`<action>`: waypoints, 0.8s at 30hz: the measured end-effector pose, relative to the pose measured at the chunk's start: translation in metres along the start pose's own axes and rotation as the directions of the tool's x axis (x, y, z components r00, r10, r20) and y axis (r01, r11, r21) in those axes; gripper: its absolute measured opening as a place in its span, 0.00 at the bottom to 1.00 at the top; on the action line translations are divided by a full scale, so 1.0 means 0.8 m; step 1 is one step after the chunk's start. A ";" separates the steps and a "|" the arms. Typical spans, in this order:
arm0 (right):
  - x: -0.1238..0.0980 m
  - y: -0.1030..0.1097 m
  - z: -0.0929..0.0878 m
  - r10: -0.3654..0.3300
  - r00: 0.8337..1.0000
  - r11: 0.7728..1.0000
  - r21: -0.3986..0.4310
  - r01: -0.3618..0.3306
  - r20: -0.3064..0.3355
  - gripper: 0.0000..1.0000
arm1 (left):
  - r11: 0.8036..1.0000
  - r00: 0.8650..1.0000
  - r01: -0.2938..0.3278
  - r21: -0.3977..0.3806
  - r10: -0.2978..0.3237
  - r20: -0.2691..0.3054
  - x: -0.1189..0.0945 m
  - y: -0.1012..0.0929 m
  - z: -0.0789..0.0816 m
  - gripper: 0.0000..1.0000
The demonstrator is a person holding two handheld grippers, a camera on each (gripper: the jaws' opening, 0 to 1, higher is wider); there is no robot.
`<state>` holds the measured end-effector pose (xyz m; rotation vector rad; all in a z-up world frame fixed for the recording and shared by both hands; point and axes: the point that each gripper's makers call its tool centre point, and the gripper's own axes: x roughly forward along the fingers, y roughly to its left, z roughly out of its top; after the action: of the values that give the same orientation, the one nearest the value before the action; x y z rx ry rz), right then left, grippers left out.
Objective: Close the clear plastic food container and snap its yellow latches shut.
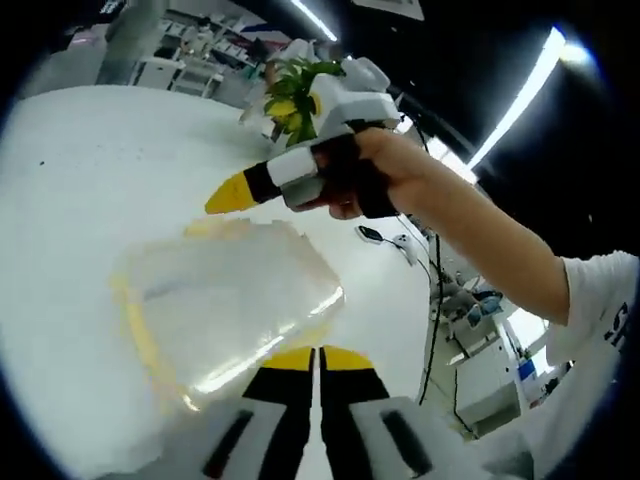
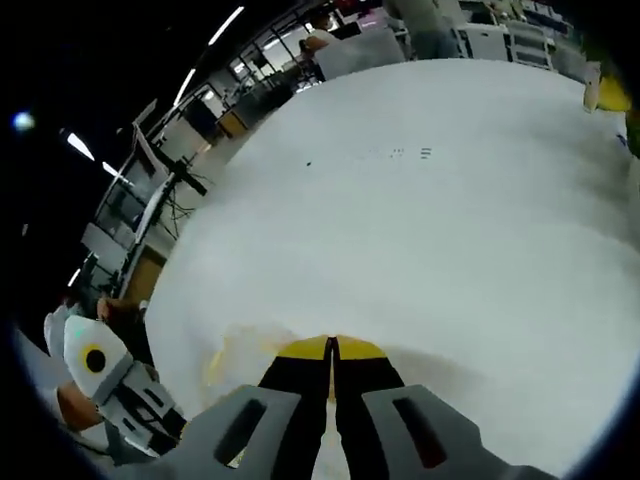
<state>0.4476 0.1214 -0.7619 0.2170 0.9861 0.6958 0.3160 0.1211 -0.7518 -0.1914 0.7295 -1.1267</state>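
Clear container (image 1: pixel 225 305) lies on the white desk (image 1: pixel 70 190) at 12 o'clock of the left gripper (image 1: pixel 318 352), fingers together, empty; right gripper (image 2: pixel 331 344) likewise pinched, poised for pressing latches.

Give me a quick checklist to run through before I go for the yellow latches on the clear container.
1. Container lid down: cannot tell. The clear container is blurred in the left gripper view, and its lid seam is not readable.
2. Yellow latches snapped: cannot tell. A yellow edge runs along one side, but its state is unclear.
3. Left gripper free: ok. Its jaws are together at the container's near edge, holding nothing visible.
4. Right gripper free: ok. Jaws together, nothing visible between them, tips low over a blurred pale yellow patch on the white table.
5. Container resting flat on the table: cannot tell, because of blur.
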 end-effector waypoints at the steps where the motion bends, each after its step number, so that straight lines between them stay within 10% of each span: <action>1: -0.002 0.002 0.003 0.003 1.000 1.000 -0.024 -0.003 0.004 0.00 | 0.999 0.999 0.019 0.048 -0.020 0.027 -0.001 -0.007 0.008 0.03; 7: -0.015 0.030 -0.004 0.005 0.988 0.952 -0.303 -0.052 -0.153 0.15 | 0.940 1.000 0.016 0.340 -0.017 -0.001 -0.002 -0.024 0.025 0.22; 12: -0.017 0.044 -0.015 -0.032 0.970 0.870 -0.484 -0.092 -0.243 0.21 | 0.905 0.997 0.025 0.424 0.011 -0.082 0.003 -0.018 0.017 0.35; 15: -0.016 0.041 -0.030 -0.074 0.939 0.839 -0.530 -0.123 -0.334 0.30 | 0.903 0.996 0.056 0.426 -0.020 -0.089 0.004 -0.028 0.020 0.45; 18: -0.012 0.022 -0.032 -0.166 0.899 0.768 -0.625 -0.141 -0.406 0.29 | 0.814 0.989 0.007 0.580 0.081 -0.125 0.005 -0.010 0.020 0.43; 22: -0.006 0.020 -0.036 -0.193 0.867 0.733 -0.655 -0.184 -0.460 0.34 | 0.810 0.982 0.024 0.586 0.090 -0.165 0.008 -0.008 0.012 0.39; 24: -0.006 0.021 -0.043 -0.210 0.841 0.712 -0.667 -0.217 -0.499 0.34 | 0.760 0.974 0.022 0.649 0.130 -0.185 0.009 -0.002 0.007 0.39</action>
<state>0.4103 0.1264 -0.7692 -0.7141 1.1790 1.1310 0.3200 0.1125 -0.7498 0.5572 0.4898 -1.2955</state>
